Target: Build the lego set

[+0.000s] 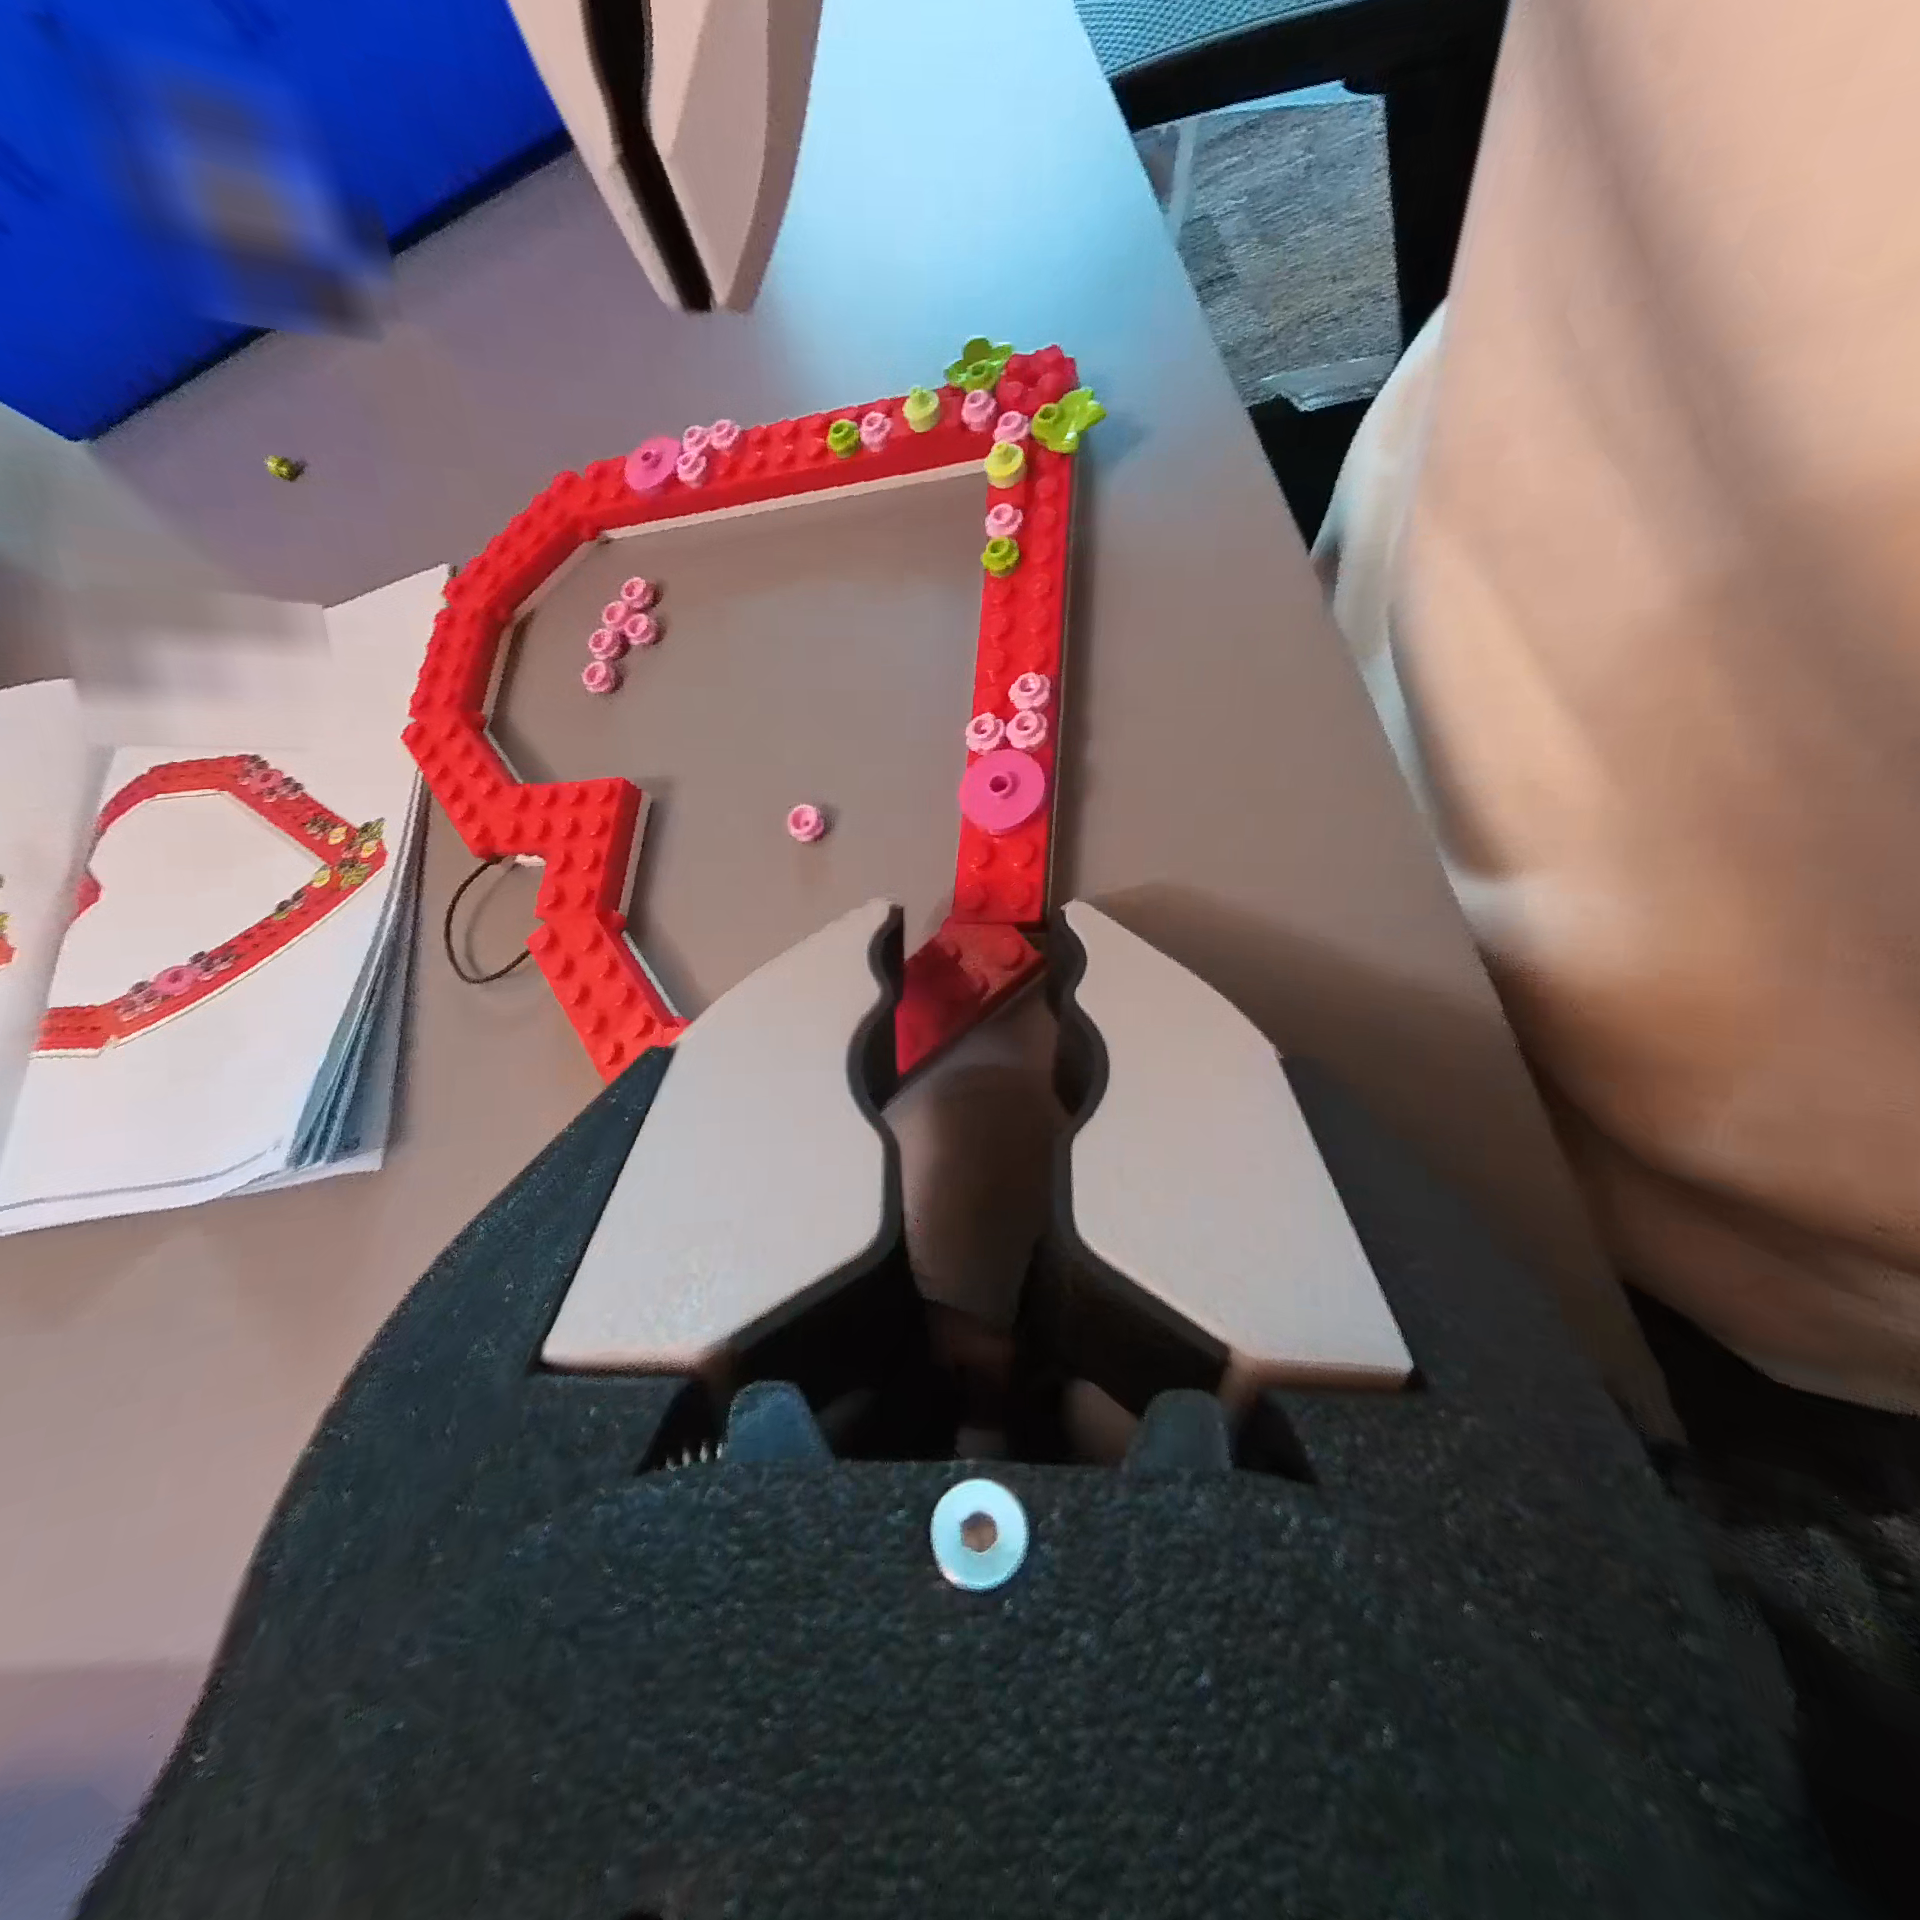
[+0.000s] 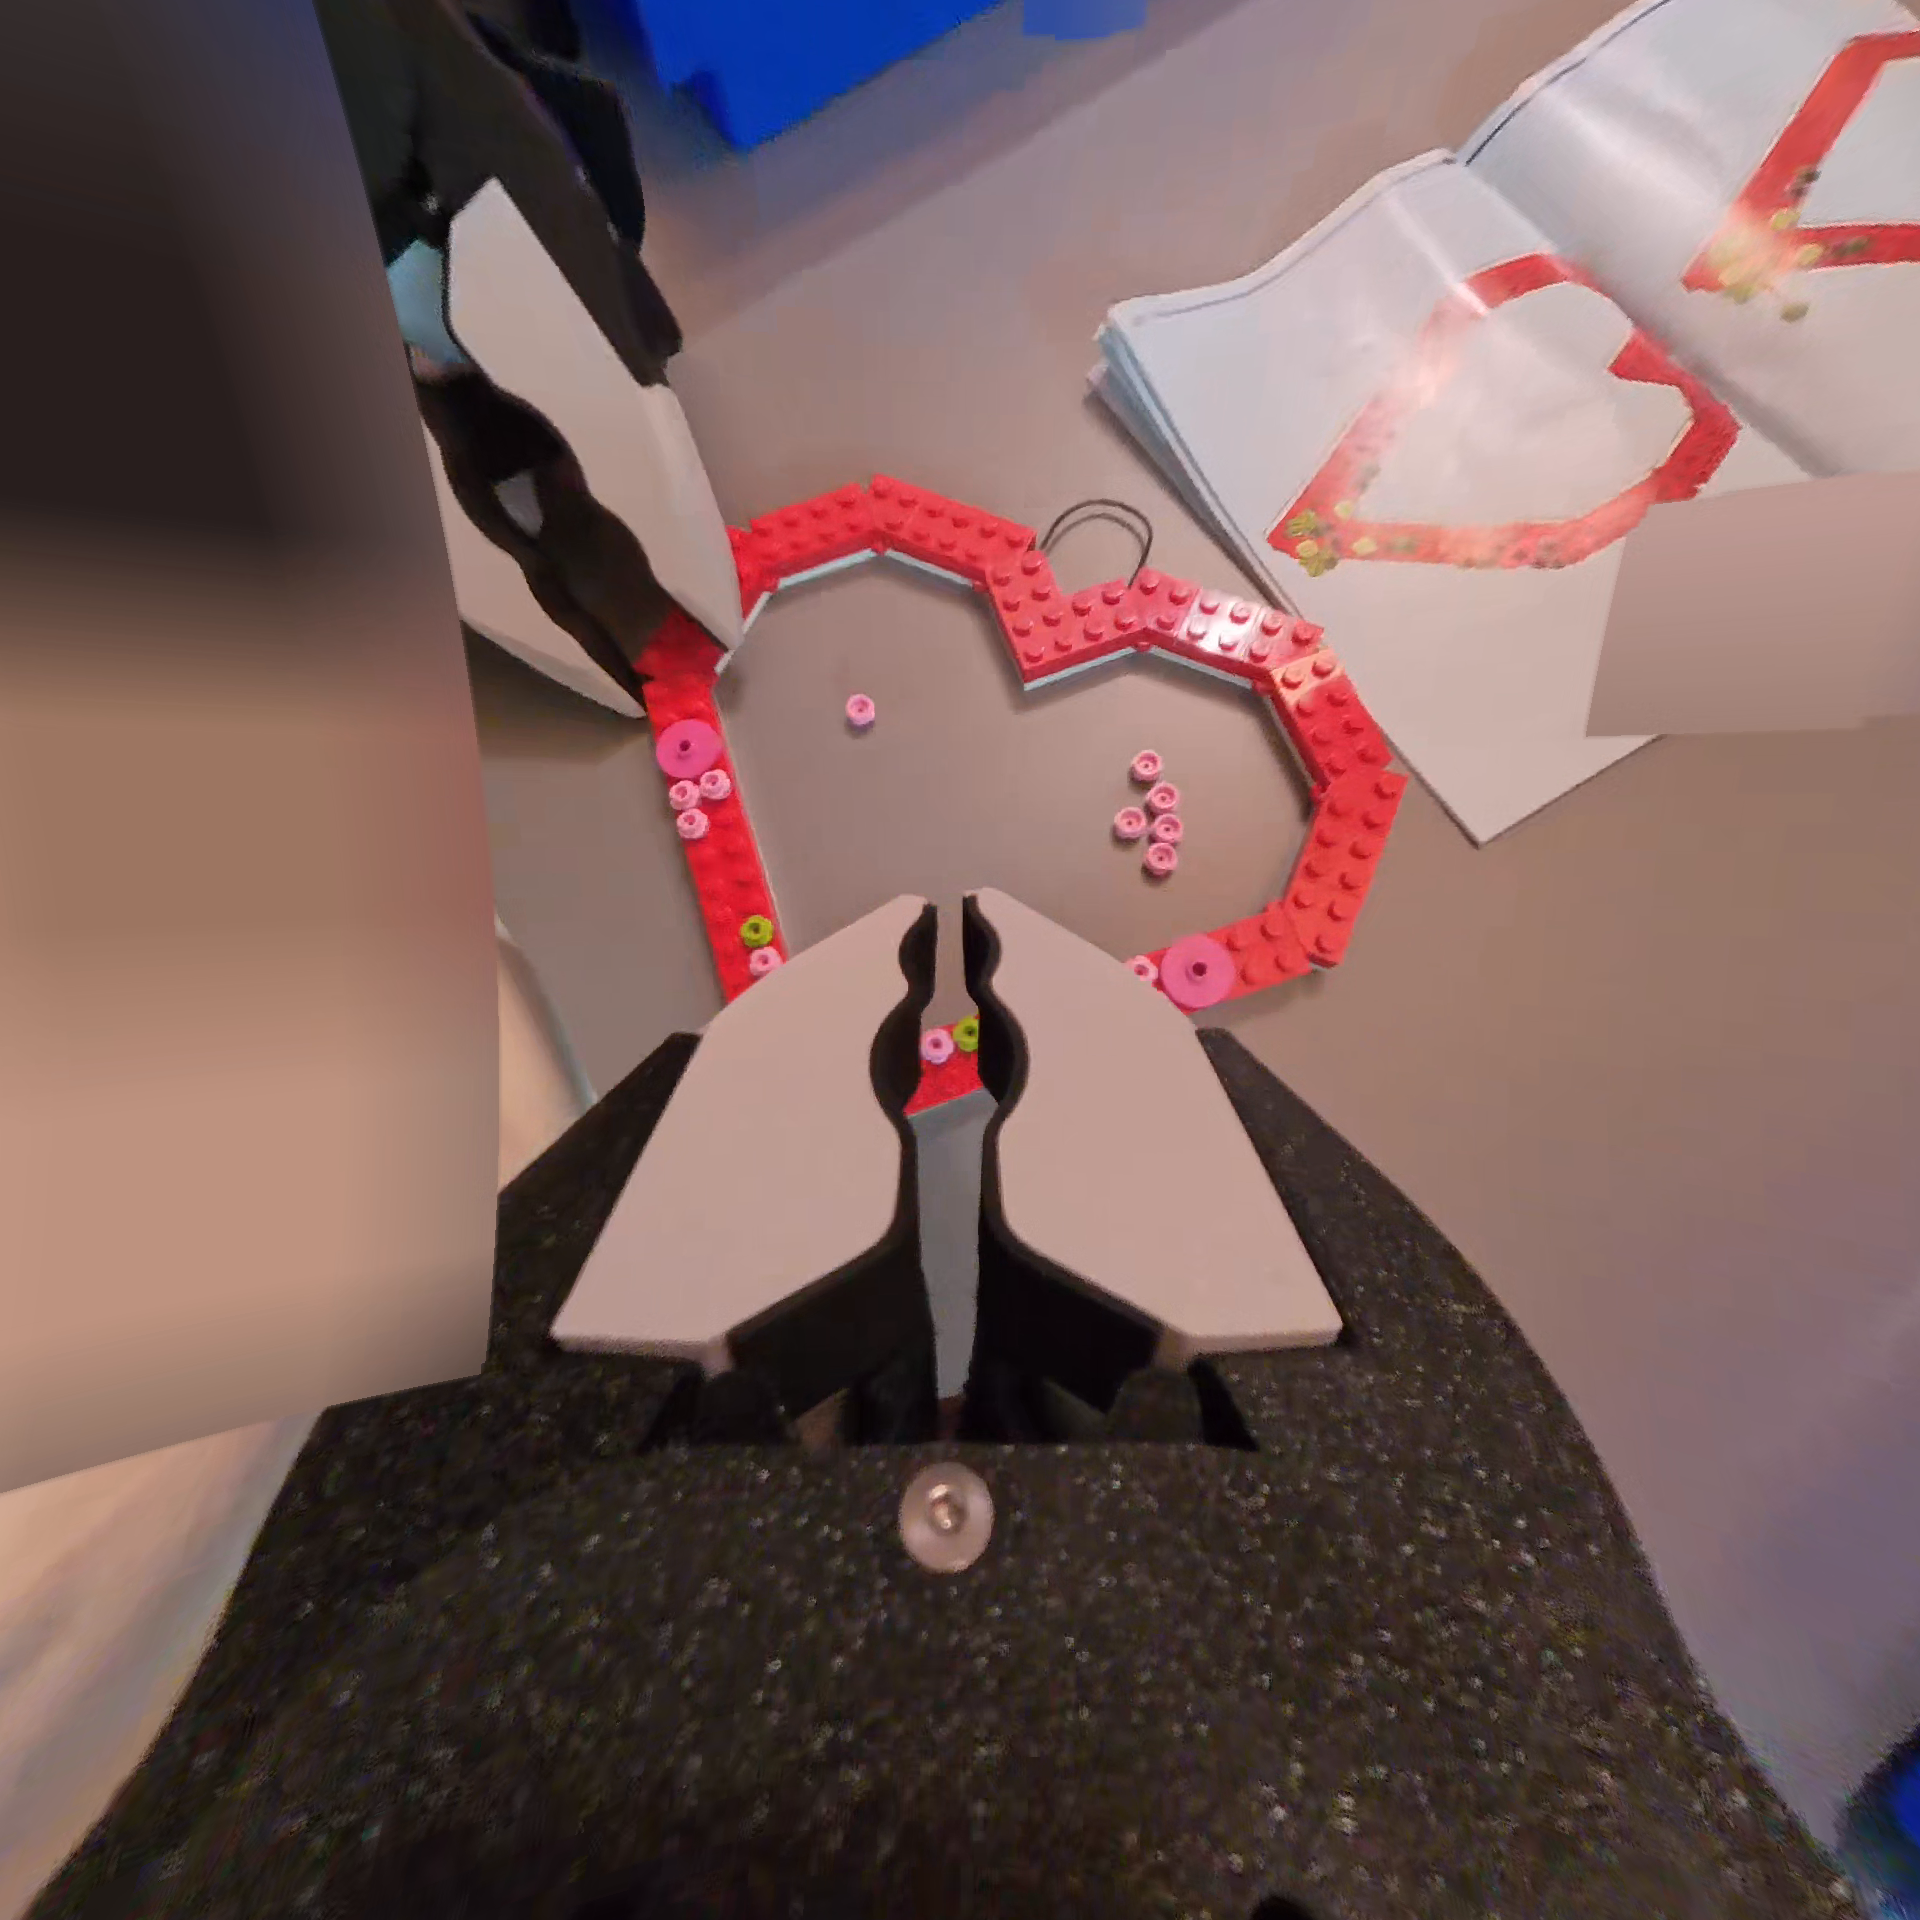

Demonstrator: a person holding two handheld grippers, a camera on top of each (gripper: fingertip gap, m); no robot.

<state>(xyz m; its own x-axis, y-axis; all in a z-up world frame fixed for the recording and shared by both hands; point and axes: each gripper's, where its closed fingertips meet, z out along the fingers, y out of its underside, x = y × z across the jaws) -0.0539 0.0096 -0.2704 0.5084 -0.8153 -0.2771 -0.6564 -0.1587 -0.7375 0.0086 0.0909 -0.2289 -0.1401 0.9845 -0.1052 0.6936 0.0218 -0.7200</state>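
The left gripper [image 1: 982, 925] pinched the red heart frame [image 1: 1018, 644] at lower centre — likely steadying it on the counter [image 1: 779, 707]. The right gripper [image 2: 949, 914] hovered, fingers nearly pressed together — empty.

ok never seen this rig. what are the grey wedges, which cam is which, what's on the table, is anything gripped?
No robot arm here: a person holds one two-finger gripper in each hand, and each carries a wide-angle camera that looks along its grey fingers. The grey wedges at the bottom of each picture are that camera's own fingers.

In the left wrist view, the left gripper is closed on one edge of the red heart frame, which lies on the grey table. The right gripper shows at the top of that view.

In the right wrist view, the right gripper hovers over the frame, fingers nearly together with nothing between them.

Pink and green studs sit on the frame. Loose pink studs lie inside it. An open instruction booklet lies beside it, and a thin black loop sits at the heart's notch.
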